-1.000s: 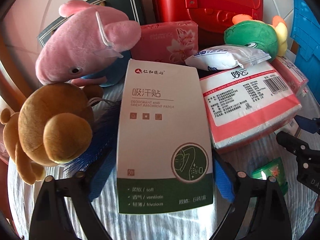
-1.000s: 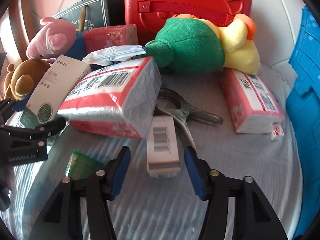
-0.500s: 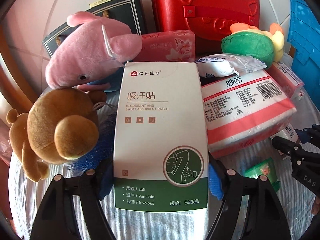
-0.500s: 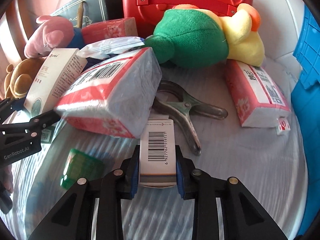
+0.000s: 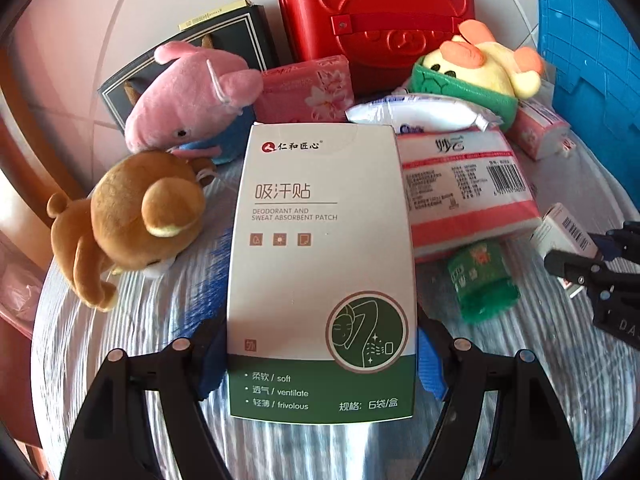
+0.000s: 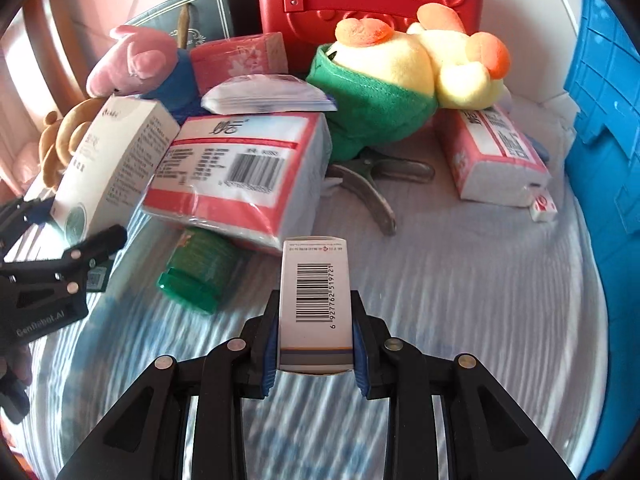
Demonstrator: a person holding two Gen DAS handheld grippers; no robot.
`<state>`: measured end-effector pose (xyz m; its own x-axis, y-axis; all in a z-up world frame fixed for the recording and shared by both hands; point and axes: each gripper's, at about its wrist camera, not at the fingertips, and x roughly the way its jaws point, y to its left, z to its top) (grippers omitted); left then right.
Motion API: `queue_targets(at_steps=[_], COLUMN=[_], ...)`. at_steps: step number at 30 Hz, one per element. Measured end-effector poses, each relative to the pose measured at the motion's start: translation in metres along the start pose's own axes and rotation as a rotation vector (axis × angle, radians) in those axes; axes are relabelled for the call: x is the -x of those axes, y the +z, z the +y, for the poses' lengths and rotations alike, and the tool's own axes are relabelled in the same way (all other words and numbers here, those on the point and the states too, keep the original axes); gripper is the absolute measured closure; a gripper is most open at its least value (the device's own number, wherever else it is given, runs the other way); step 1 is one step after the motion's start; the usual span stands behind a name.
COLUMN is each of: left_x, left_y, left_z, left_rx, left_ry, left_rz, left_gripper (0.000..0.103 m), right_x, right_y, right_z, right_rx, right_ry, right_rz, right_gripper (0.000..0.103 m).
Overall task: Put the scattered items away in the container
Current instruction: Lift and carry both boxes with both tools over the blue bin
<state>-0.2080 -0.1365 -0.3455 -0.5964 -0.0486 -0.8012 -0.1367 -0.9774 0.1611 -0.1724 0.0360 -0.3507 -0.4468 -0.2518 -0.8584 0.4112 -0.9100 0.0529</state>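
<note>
Both loads clear of the striped cloth: left gripper [image 5: 320,364] clamped wide across the sweat-patch box [image 5: 320,264], right gripper [image 6: 314,336] closed narrow on the small barcoded carton [image 6: 314,300]; risk: the patch box, held only at its lower end, pivots or slips during carry to the blue container [image 6: 600,128].

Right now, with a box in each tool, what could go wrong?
The left tool pinches the tall deodorant patch box only near its bottom, so it might tip or slip. The right tool and its small barcode box are close by; they might bump on the way to the blue container.
</note>
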Motion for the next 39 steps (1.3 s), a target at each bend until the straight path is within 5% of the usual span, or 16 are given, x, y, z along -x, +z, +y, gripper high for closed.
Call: queue_targets(at_steps=[8,21,39], left_x=[0.023,0.066,0.143], left_y=[-0.034,-0.098,-0.132], left_z=[0.006,0.011,0.034], left_rx=[0.067,0.099,0.241], left_ry=[-0.040,-0.027,-0.039], left_rz=[0.036,0.074,-0.003], left_gripper=[0.027,0.027,0.027], right_x=[0.023,0.060,0.089], right_y=[-0.013,-0.028,-0.044], right_z=[-0.010,0.028,0.038], right_rx=[0.007,0.050,0.094], right_ry=[0.022,0.050,0.081], right_rz=[-0.003,-0.008,0.005], right_gripper=[0.074,0.074,0.074])
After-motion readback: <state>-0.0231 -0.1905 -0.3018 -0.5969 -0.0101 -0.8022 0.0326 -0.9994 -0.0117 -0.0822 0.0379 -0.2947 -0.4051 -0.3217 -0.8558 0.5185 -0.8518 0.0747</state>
